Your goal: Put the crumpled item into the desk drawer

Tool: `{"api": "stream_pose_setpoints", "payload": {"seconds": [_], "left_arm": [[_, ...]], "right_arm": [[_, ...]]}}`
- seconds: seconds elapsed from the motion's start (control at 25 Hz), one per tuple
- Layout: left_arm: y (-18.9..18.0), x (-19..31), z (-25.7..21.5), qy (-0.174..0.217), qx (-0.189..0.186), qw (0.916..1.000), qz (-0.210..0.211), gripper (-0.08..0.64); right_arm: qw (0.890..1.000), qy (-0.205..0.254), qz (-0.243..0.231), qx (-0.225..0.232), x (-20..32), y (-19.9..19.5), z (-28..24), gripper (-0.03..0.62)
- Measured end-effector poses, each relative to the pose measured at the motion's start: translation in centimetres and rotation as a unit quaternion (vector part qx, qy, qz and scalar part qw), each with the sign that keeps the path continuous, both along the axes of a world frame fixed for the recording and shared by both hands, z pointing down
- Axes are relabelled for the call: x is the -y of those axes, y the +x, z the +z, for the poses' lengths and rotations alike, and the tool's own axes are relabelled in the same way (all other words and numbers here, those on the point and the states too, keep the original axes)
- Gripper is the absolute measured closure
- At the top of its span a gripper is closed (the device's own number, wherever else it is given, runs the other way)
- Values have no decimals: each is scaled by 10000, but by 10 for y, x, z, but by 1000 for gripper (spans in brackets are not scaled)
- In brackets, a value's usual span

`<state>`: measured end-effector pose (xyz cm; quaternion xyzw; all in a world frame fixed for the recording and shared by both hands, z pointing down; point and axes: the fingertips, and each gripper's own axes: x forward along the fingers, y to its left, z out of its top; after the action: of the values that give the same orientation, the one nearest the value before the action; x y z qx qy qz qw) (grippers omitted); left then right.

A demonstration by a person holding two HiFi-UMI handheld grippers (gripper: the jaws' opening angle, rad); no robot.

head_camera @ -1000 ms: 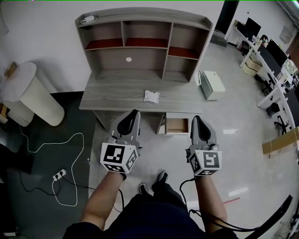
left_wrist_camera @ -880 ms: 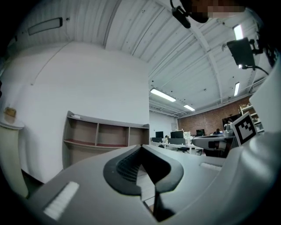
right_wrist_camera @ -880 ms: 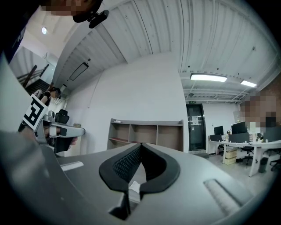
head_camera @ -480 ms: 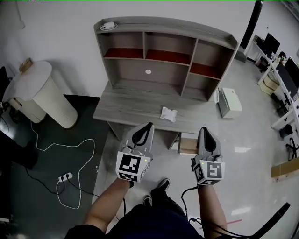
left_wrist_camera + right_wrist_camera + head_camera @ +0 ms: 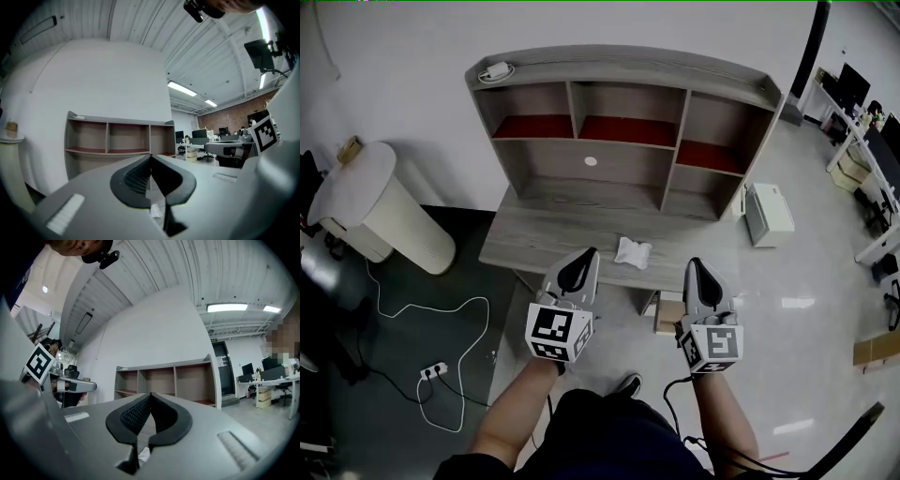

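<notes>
**White paper wad [image 5: 632, 250] not yet picked up; drawer [image 5: 667, 315] stands open**

Nothing of the actual transfer is done. The crumpled wad lies on the grey wooden desk [image 5: 539, 236], near the front edge and roughly midway between the two grippers as the head view shows them. The drawer under the right side of the desk is pulled out, its wooden inside partly showing, so I judge no opening step is left.

The left gripper [image 5: 587, 257] has its jaws pressed together with nothing between them. The right gripper [image 5: 695, 271] is the same, jaws together and empty. Both hang in front of the desk edge, apart from the wad, pointing toward the shelf unit [image 5: 619, 94].

What is left, by my reading: spread one pair of jaws, reach the wad, clamp it, carry it to the drawer, let go.
</notes>
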<state>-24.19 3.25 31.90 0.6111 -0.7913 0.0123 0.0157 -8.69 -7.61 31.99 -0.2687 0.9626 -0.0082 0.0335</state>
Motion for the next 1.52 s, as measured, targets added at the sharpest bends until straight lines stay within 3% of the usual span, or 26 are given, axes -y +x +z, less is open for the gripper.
{"api": "stream_pose_setpoints", "payload": {"seconds": [0.44,0.84,1.24,1.32,1.52], "left_arm": [[-21,81,67,-682,-369,9963,369,555],[-43,152,161,-1598,-645,9800,995,555],[-52,191,259,-2767,-568,9488,1412,522],[-52,196,280,-3030,-621,9398,1455,461],[-50,199,328,-3684,-664,9139,1568,456]], "right_arm": [[9969,-424,608,-266,62,29,37,586],[9851,-878,1346,-619,86,41,84,586],[9713,-1146,1927,-788,91,50,112,586],[9685,-1208,2011,-837,91,55,120,586],[9608,-1364,2238,-904,93,69,135,586]]}}
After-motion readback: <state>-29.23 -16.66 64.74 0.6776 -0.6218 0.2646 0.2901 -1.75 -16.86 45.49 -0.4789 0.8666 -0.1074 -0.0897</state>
